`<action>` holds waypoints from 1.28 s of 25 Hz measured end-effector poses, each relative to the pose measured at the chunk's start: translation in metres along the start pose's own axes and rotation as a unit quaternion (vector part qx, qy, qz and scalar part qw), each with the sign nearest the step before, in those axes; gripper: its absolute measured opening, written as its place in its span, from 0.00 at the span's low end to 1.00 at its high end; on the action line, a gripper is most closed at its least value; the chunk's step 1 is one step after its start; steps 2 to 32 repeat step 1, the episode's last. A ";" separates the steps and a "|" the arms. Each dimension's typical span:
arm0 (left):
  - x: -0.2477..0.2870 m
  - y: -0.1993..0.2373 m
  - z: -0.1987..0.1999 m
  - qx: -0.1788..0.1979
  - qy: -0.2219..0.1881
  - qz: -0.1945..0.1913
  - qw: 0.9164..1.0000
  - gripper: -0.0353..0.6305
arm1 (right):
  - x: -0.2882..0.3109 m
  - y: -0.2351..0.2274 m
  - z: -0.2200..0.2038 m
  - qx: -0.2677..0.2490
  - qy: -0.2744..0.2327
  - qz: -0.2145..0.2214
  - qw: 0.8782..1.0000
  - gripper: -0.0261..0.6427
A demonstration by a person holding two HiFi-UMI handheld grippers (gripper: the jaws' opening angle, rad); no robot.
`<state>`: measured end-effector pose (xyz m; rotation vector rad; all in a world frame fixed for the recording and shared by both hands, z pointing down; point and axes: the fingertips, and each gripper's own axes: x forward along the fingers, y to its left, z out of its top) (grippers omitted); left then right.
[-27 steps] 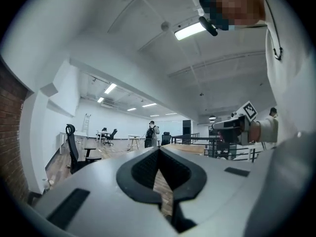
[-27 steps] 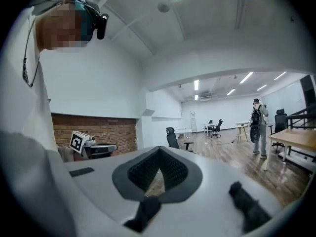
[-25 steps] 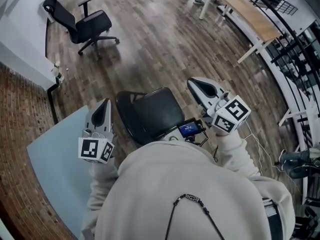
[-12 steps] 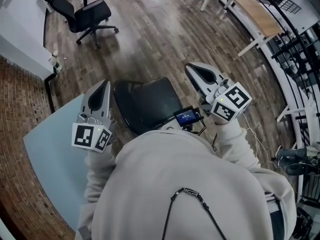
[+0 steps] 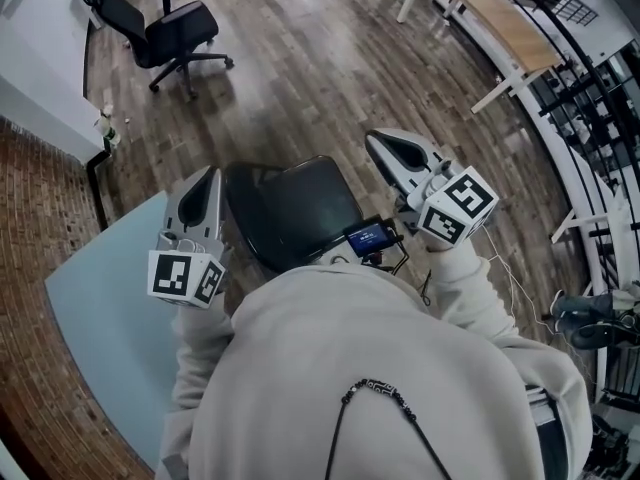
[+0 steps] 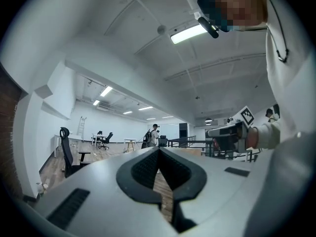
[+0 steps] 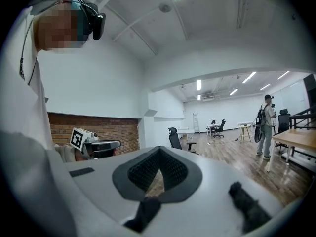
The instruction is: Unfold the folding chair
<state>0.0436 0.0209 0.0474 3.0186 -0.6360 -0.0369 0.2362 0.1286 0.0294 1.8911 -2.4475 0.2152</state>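
Observation:
In the head view the folding chair's black seat (image 5: 295, 213) faces up just in front of me, its near edge hidden by my hooded top. My left gripper (image 5: 211, 173) hovers at the seat's left side and my right gripper (image 5: 373, 139) at its right side. I cannot tell whether either touches the chair. Both point level out over the wooden floor. In the left gripper view the left gripper's (image 6: 159, 150) dark pads (image 6: 144, 169) meet with nothing between them. The right gripper (image 7: 159, 150) looks the same in its own view. Neither gripper view shows the chair.
A black office chair (image 5: 160, 33) stands far left by the white wall. A long wooden table (image 5: 500, 28) and a black railing (image 5: 590, 98) run along the right. A pale blue mat (image 5: 110, 328) lies to my left beside brick (image 5: 35, 228). A person (image 7: 266, 125) stands far off.
The head view has shifted a little, so the room sits slightly higher in the picture. Both grippers stay shut beside the chair seat.

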 end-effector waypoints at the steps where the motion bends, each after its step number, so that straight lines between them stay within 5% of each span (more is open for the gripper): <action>1: -0.003 -0.001 -0.003 -0.002 0.005 0.001 1.000 0.06 | 0.000 0.001 -0.001 0.003 0.002 0.002 1.000 0.05; 32: -0.003 -0.001 -0.003 -0.002 0.005 0.001 1.000 0.06 | 0.000 0.001 -0.001 0.003 0.002 0.002 1.000 0.05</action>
